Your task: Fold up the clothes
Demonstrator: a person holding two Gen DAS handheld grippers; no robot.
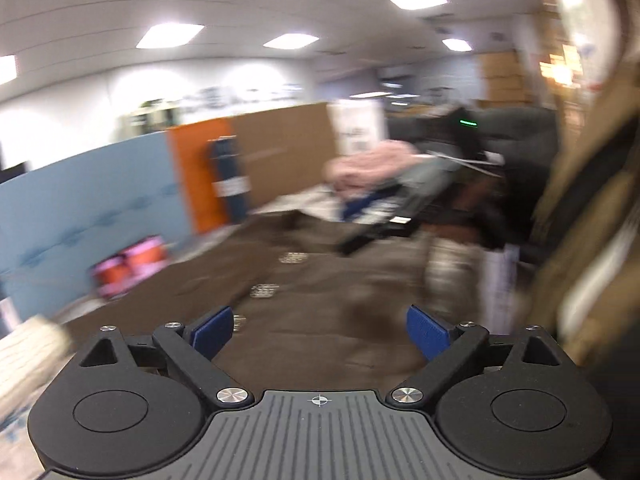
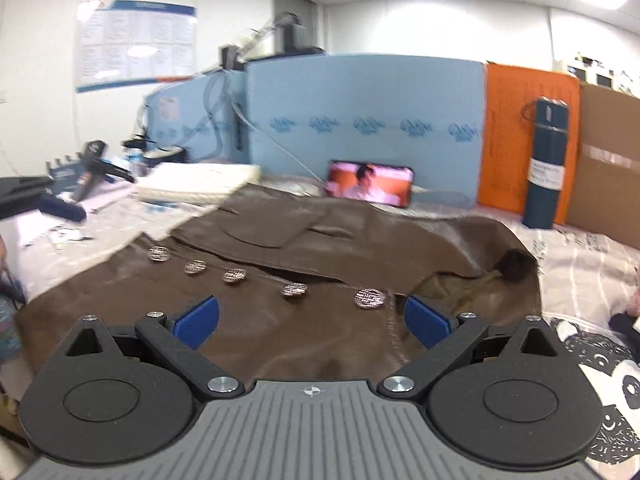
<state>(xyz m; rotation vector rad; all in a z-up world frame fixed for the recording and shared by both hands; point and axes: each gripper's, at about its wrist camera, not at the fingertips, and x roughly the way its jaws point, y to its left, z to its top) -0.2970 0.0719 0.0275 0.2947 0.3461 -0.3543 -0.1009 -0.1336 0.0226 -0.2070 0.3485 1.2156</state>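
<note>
A brown leather jacket [image 2: 280, 312] lies spread on the bed, with a row of silver buttons [image 2: 294, 290] down its front and its collar end [image 2: 512, 266] at the right. My right gripper [image 2: 312, 322] hovers just above it, open, blue pads wide apart and nothing between them. The left wrist view is blurred. There the same jacket [image 1: 320, 300] stretches ahead, and my left gripper [image 1: 320, 334] stands open over it with nothing in its jaws. In the right wrist view, the other gripper [image 2: 60, 206] shows at the far left edge.
A patterned bedsheet [image 2: 580, 256] covers the bed. A phone [image 2: 370, 188] playing video leans on a blue foam board [image 2: 360, 100]. A dark blue flask [image 2: 548, 164] stands before an orange panel. A pile of clothes [image 1: 372, 184] lies at the far end. A folded white cloth [image 2: 200, 182] sits back left.
</note>
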